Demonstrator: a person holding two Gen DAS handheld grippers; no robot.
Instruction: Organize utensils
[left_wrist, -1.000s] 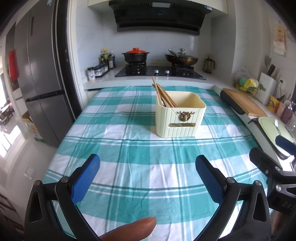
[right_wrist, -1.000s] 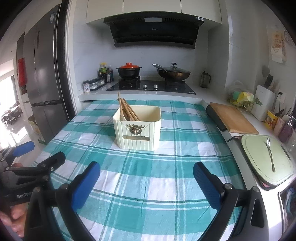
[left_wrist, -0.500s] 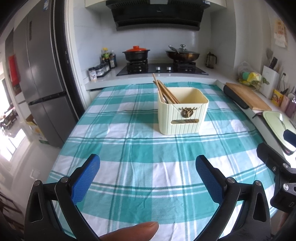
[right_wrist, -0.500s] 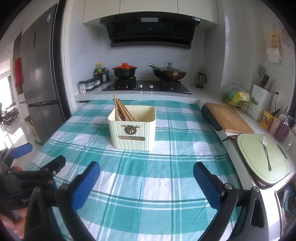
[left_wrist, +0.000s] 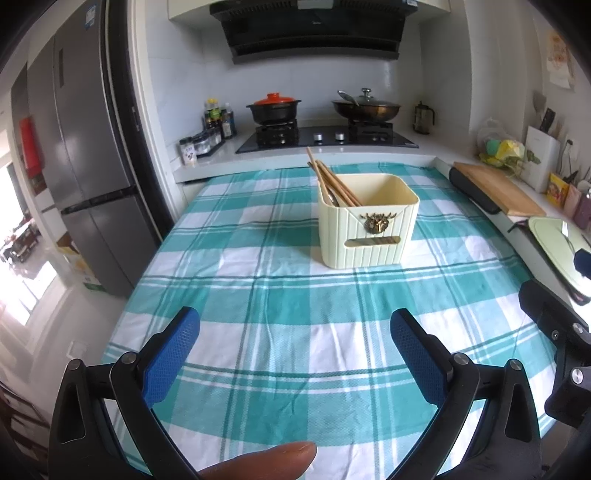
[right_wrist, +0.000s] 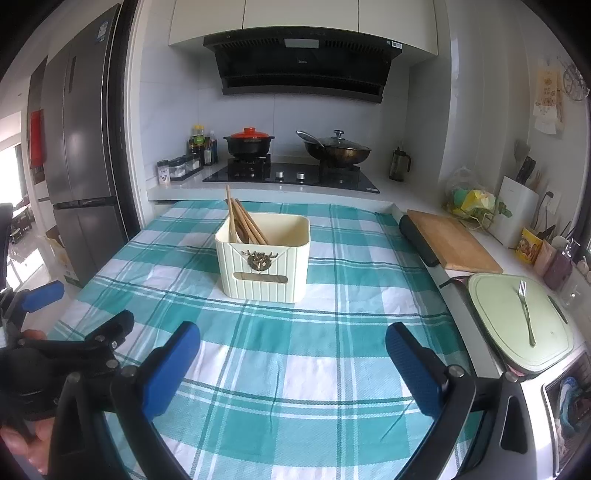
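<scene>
**Both grippers empty, holder mid-table**

Your left gripper (left_wrist: 295, 354) and right gripper (right_wrist: 293, 354) hang spread wide over the near edge of the table (right_wrist: 332, 406), gripping nothing. The cream utensil holder (right_wrist: 264, 258) stands mid-table with chopsticks (right_wrist: 243, 221) leaning in its left corner. A fork (right_wrist: 526, 317) lies on the green board (right_wrist: 498, 332) past the right edge.

A home kitchen: a gas hob (right_wrist: 291, 176) with a red-lidded pot (right_wrist: 249, 142) under a range hood (right_wrist: 301, 62), a steel fridge (right_wrist: 79, 147) left of the hob, a checked-cloth table (right_wrist: 332, 332) before it.
</scene>
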